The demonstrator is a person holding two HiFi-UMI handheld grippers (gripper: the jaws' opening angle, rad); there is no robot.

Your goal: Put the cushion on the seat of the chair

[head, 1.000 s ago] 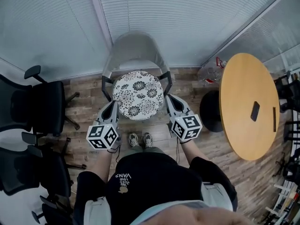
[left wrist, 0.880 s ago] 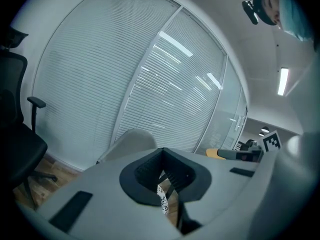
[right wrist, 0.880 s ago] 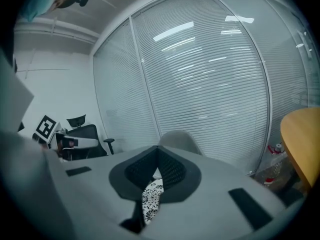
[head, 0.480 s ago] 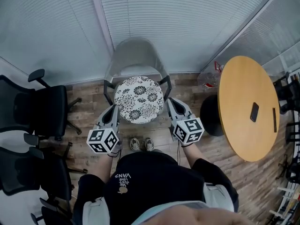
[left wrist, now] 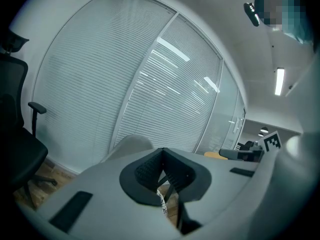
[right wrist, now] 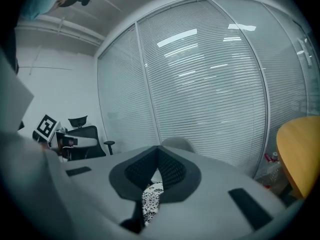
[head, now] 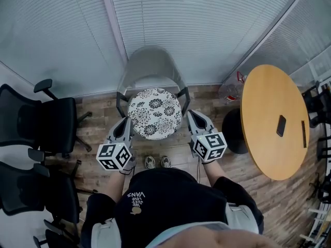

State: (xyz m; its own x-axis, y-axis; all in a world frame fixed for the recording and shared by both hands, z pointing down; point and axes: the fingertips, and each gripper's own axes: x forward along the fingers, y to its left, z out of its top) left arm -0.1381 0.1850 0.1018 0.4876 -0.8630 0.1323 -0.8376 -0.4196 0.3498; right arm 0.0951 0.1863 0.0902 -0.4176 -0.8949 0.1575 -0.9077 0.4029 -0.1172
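Observation:
A round cushion (head: 155,112) with a black-and-white flower print lies on the seat of the grey chair (head: 150,61), between its dark armrests. My left gripper (head: 127,120) sits at the cushion's left edge and my right gripper (head: 189,112) at its right edge. Both are shut with nothing between the pads. In the left gripper view the pads meet at the left gripper (left wrist: 161,151), with a strip of the cushion (left wrist: 161,204) below and the chair back (left wrist: 131,143) behind. The right gripper (right wrist: 159,149) shows the same, with the cushion (right wrist: 150,201) under it.
Two black office chairs (head: 41,120) (head: 26,185) stand at the left. A round wooden table (head: 271,120) with a small dark flat object (head: 281,125) stands at the right. Glass walls with blinds (head: 207,25) close the far side. My shoes (head: 155,163) are in front of the chair.
Both grippers have lifted slightly and stay shut beside the cushion. The cushion stays on the seat. The head view has shifted a little.

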